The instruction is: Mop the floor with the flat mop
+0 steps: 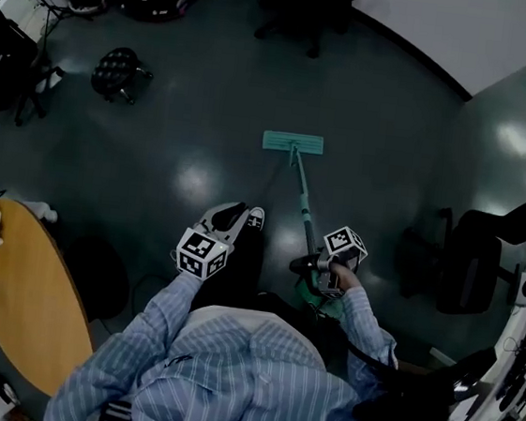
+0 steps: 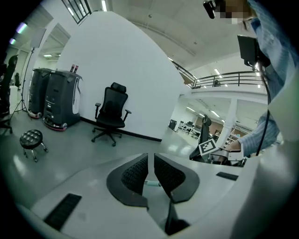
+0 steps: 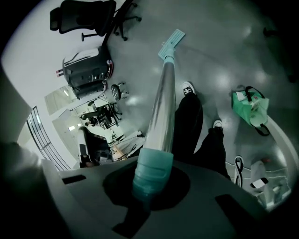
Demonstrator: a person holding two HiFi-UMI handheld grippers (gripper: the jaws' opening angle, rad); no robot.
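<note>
The flat mop lies with its teal head (image 1: pixel 292 143) flat on the dark floor ahead of me. Its metal handle (image 1: pixel 302 200) slants back to my right gripper (image 1: pixel 318 270), which is shut on the handle's teal end grip (image 3: pixel 152 175). In the right gripper view the shaft (image 3: pixel 163 102) runs away to the mop head (image 3: pixel 171 43). My left gripper (image 1: pixel 232 218) hovers left of the handle, apart from it, over my shoe (image 1: pixel 255 218). Its jaws (image 2: pixel 150 170) stand almost together with nothing held.
A small black stool (image 1: pixel 118 72) and an office chair (image 1: pixel 304 11) stand at the far side. A round wooden table (image 1: pixel 18 290) is at my left and a black chair (image 1: pixel 469 261) at my right. A green bag (image 3: pixel 250 105) sits on the floor behind me.
</note>
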